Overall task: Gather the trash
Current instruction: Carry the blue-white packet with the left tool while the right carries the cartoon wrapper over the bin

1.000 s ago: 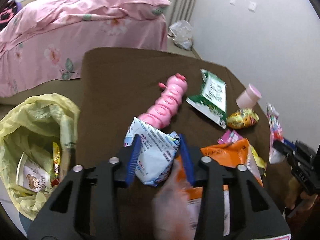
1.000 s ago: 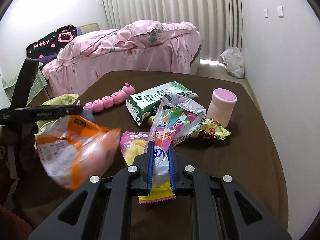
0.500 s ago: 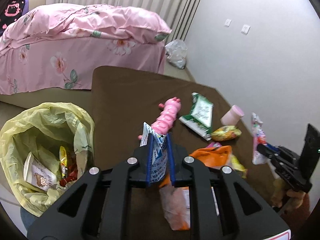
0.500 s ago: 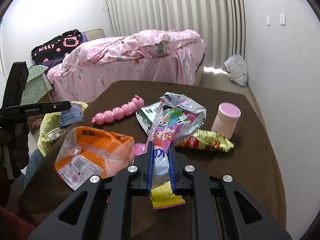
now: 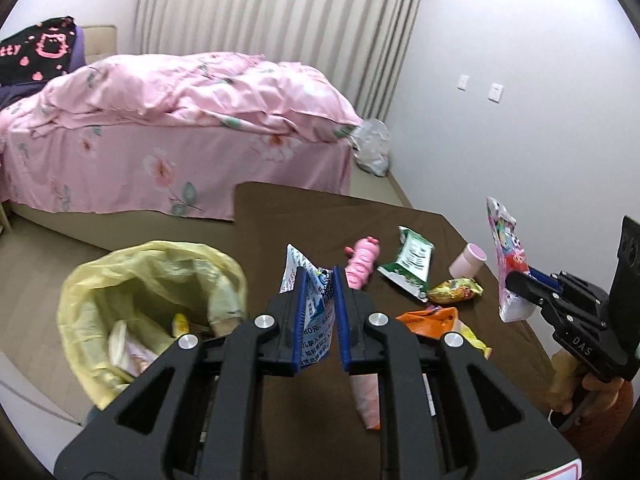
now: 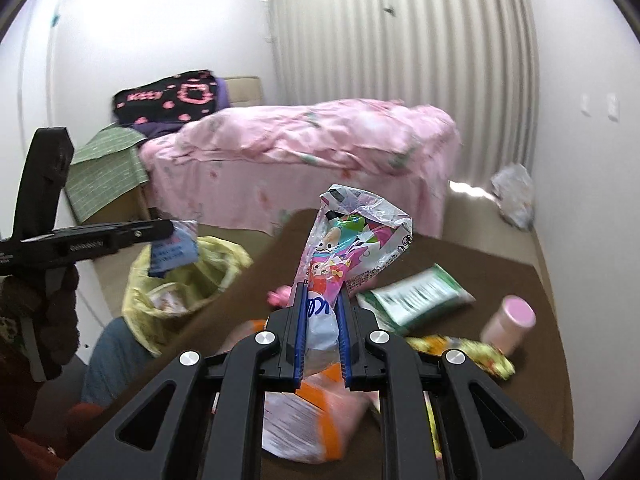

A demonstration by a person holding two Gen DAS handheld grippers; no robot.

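Observation:
My left gripper [image 5: 319,280] is shut on a blue-and-white snack wrapper [image 5: 316,320], held in the air near the brown table's left edge. The same wrapper [image 6: 174,252] hangs over the yellow trash bag [image 6: 188,276] in the right wrist view. My right gripper [image 6: 323,300] is shut on a pink cartoon-printed wrapper [image 6: 352,248], lifted above the table; that wrapper [image 5: 506,256] also shows at the right of the left wrist view. The yellow trash bag [image 5: 120,280] stands open on the floor with several wrappers inside.
On the brown table [image 5: 320,216] lie an orange bag [image 5: 424,316], a pink caterpillar toy [image 5: 362,260], a green-and-white pack [image 5: 412,264], a gold wrapper [image 5: 456,290] and a pink cup [image 5: 468,260]. A pink bed [image 5: 180,128] stands behind; a plastic bag [image 5: 372,146] lies by the wall.
The left gripper closed on the blue-and-white wrapper and lifted it off the table toward the trash bag. The right gripper rose with the pink wrapper. The orange bag dropped onto the table.

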